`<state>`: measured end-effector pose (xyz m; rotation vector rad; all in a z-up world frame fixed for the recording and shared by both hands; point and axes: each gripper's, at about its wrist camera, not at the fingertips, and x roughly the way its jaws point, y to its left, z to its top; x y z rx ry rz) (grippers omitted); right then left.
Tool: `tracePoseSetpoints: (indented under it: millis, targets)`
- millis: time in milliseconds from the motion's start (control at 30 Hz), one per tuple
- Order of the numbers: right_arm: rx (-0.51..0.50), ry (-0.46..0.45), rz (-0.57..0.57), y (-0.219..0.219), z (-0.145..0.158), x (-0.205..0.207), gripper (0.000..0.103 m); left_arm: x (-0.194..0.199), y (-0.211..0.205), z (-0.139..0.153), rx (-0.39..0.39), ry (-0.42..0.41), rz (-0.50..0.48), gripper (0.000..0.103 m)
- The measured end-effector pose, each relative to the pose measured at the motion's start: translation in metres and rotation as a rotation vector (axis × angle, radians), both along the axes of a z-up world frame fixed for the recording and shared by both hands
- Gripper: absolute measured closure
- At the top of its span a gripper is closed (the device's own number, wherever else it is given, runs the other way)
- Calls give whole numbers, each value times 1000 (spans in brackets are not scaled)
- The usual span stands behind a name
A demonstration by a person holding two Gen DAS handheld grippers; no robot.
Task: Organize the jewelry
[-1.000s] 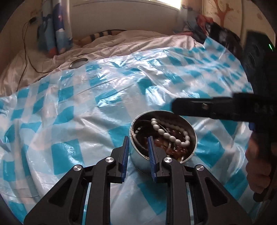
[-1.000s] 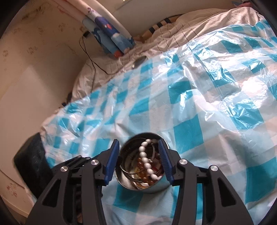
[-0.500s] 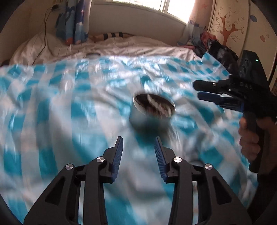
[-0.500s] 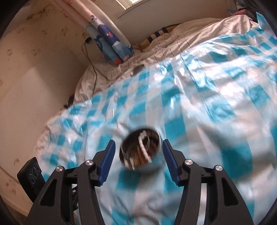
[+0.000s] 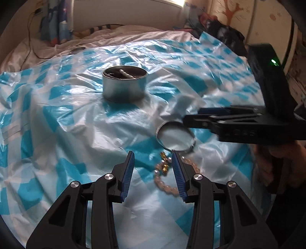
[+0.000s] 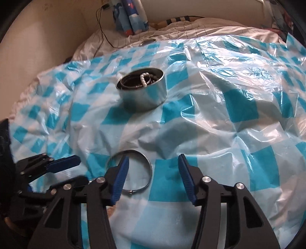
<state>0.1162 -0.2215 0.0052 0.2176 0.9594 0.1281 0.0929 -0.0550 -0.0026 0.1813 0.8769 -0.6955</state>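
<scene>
A round metal tin (image 5: 125, 85) stands on the blue-and-white checked plastic sheet, with a white bead strand (image 6: 144, 79) and other jewelry inside; it also shows in the right wrist view (image 6: 143, 92). A silver bangle (image 5: 175, 138) lies on the sheet nearer to me, also in the right wrist view (image 6: 148, 172). A pale pink bead bracelet with gold beads (image 5: 165, 180) lies beside my left gripper (image 5: 153, 168), which is open and empty above the sheet. My right gripper (image 6: 153, 176) is open and empty, its left finger over the bangle; it enters the left wrist view from the right (image 5: 198, 116).
The plastic sheet (image 6: 229, 115) covers a bed with white quilted bedding (image 5: 114, 36). A blue patterned curtain (image 6: 130, 17) and a black cable (image 6: 103, 30) are by the far wall. Dark clothes (image 5: 223, 34) lie at the far right.
Both grippers have drawn back from the tin, which now stands farther away. The bangle and the pink bead bracelet have come into view close to the grippers.
</scene>
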Motion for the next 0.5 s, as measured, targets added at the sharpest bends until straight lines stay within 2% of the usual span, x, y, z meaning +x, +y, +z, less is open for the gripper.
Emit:
tracePoseSetpoints:
  millis: [100, 233, 267, 333, 367, 400, 467, 500]
  targets:
    - [-28, 5, 12, 5, -5, 4, 53, -5, -6, -4, 14, 16, -36, 65]
    - [-141, -3, 64, 24, -10, 4, 53, -12, -16, -16, 61, 41, -81, 64]
    - [-175, -1, 82, 30, -12, 3, 56, -13, -18, -19, 73, 39, -77, 64]
    - [-224, -6, 130, 41, -15, 2, 71, -13, -16, -20, 65, 50, -64, 64]
    - [-245, -5, 145, 44, -15, 1, 87, -13, -14, -20, 55, 54, -51, 67]
    - [-256, -7, 152, 45, -15, -1, 99, -14, -13, -21, 57, 50, -42, 78]
    - [-214, -5, 135, 40, -15, -3, 99, -17, -12, -21, 58, 47, -37, 96]
    - [-170, -2, 114, 34, -14, -5, 99, -20, -11, -20, 54, 40, -30, 96]
